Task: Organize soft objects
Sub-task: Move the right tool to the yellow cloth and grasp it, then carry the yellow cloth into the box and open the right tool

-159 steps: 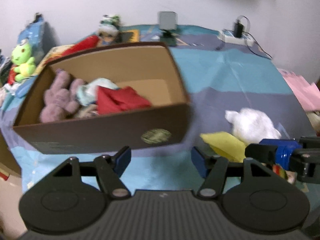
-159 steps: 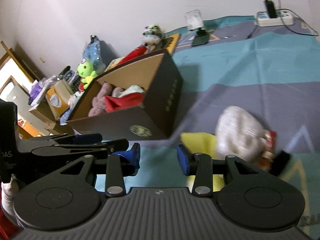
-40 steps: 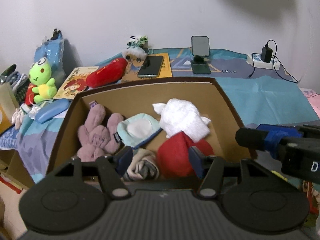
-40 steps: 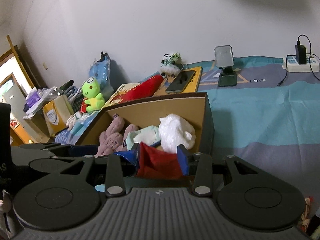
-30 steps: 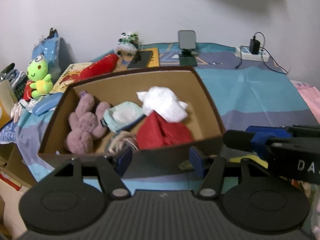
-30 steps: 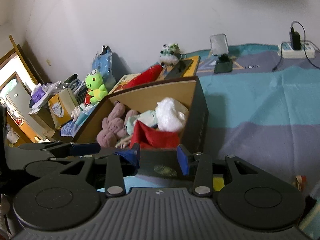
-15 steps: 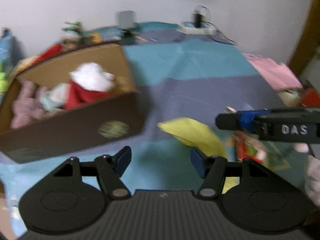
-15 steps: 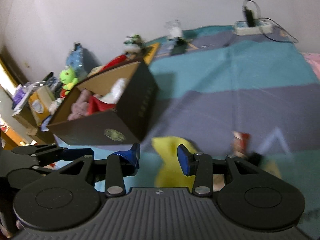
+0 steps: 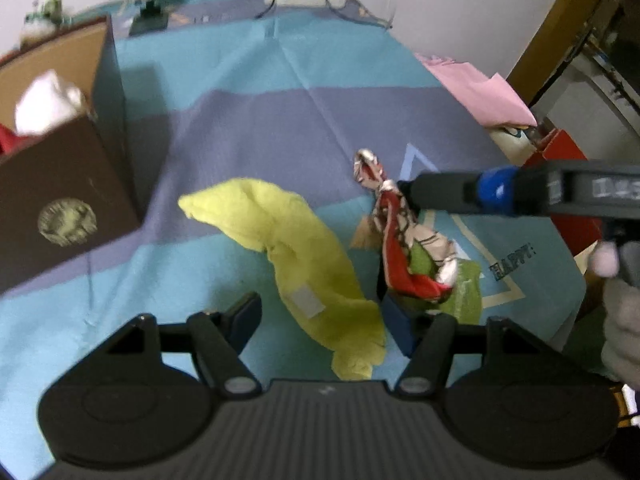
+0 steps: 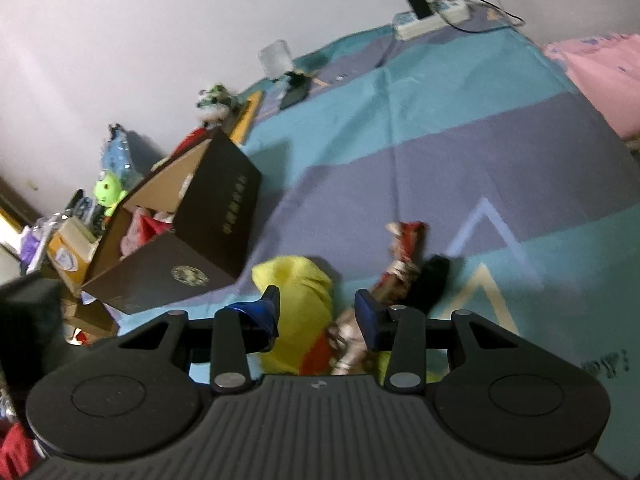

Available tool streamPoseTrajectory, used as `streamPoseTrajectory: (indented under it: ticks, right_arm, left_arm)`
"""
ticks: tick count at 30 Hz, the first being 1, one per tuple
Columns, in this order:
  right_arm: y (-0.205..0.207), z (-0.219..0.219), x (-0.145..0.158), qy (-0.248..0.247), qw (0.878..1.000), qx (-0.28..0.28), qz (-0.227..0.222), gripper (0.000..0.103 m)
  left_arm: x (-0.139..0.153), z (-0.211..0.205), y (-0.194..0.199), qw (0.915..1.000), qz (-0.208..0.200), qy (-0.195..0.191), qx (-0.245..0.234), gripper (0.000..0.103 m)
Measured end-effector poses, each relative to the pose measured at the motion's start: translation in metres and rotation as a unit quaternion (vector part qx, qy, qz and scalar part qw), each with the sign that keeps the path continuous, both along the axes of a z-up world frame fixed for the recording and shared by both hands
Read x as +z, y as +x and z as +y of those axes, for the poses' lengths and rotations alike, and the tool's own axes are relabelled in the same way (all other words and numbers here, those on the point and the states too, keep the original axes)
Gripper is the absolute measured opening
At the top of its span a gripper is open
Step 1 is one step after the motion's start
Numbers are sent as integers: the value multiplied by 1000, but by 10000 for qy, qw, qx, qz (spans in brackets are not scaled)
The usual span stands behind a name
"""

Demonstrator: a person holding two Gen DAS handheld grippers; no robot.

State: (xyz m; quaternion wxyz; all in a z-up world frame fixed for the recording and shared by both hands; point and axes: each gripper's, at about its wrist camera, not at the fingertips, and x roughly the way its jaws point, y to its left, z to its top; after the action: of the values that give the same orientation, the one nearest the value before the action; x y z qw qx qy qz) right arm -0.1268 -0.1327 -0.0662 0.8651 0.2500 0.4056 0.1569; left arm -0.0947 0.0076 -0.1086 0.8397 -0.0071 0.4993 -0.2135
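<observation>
your left hand-held gripper [image 9: 324, 316] open over the floppy yellow fleece cloth [image 9: 296, 264], nothing gripped, right hand-held gripper [image 10: 316, 312] part-open and empty, dark brown cardboard box [image 10: 188, 256] near the bed's left edge

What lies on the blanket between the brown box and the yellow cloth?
Nothing: in the left wrist view, only bare striped blanket separates the brown box from the yellow cloth. The right wrist view shows the same gap.

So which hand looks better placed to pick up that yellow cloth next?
Probably the left. The left gripper hangs right over the yellow cloth, jaws open with the cloth's near end between them. The right gripper sits nearer the red patterned cloth.
</observation>
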Motion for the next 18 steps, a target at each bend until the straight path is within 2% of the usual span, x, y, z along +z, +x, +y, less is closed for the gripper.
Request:
streamPoseTrajectory:
  ticks: [5, 7, 9, 10, 13, 15, 18]
  right_arm:
    - [16, 22, 0, -22, 9992, 403, -79, 25]
    - [24, 32, -4, -81, 9985, 542, -4, 25]
    - [31, 42, -11, -156, 9978, 626, 143, 25]
    - [36, 47, -16, -198, 9973, 654, 252, 25]
    - [46, 58, -29, -390, 9948, 719, 605, 25]
    - [50, 65, -36, -431, 9926, 799, 802, 25]
    - [51, 74, -37, -363, 9905, 966, 908, 27]
  left_arm:
    - [-12, 13, 10, 9993, 144, -211, 271, 65]
    - [-15, 17, 11, 9991, 114, -184, 374, 65]
    - [-18, 19, 12, 9990, 81, -65, 434, 57]
    - [-19, 20, 13, 9990, 114, -40, 423, 57]
    - [-21, 22, 13, 9992, 136, -96, 357, 46]
    - [-20, 23, 10, 9995, 92, -129, 285, 31]
    - [-18, 27, 7, 9995, 78, -280, 130, 16]
